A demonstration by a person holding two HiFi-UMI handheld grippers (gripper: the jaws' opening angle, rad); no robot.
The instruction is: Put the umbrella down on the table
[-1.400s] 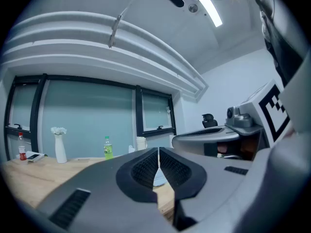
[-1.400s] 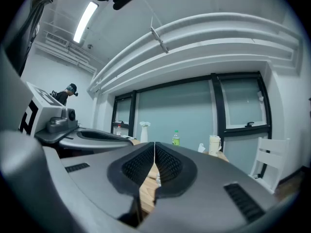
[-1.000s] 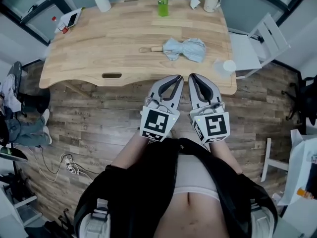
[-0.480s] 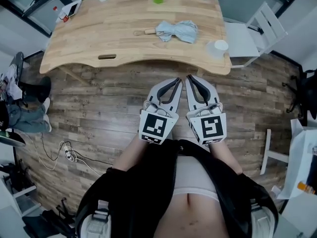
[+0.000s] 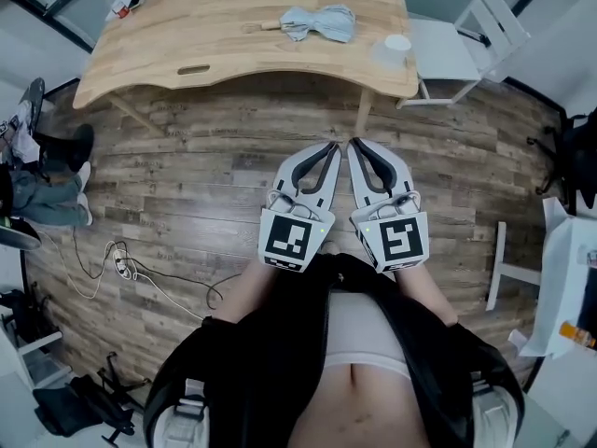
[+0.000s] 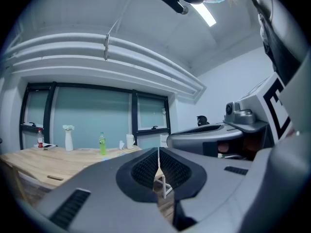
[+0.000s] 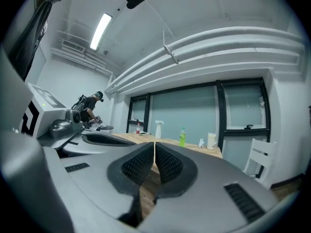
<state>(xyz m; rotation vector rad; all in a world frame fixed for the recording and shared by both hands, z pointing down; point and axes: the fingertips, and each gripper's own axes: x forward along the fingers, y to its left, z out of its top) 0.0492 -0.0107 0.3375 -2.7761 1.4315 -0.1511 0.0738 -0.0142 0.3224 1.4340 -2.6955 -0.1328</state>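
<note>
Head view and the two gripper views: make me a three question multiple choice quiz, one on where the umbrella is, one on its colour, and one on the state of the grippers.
1. Where is the umbrella?
A. held in the left gripper
B. lying on the wooden table
C. held in the right gripper

2. What colour is the umbrella?
A. red
B. black
C. pale blue

3. How do the two grippers stand?
A. both shut, nothing held
B. both wide open
C. one open, one shut

Answers:
1 B: the umbrella rests on the tabletop, well away from both grippers.
2 C: its folded fabric is pale blue.
3 A: each gripper view shows its pads together with nothing between them.
</note>
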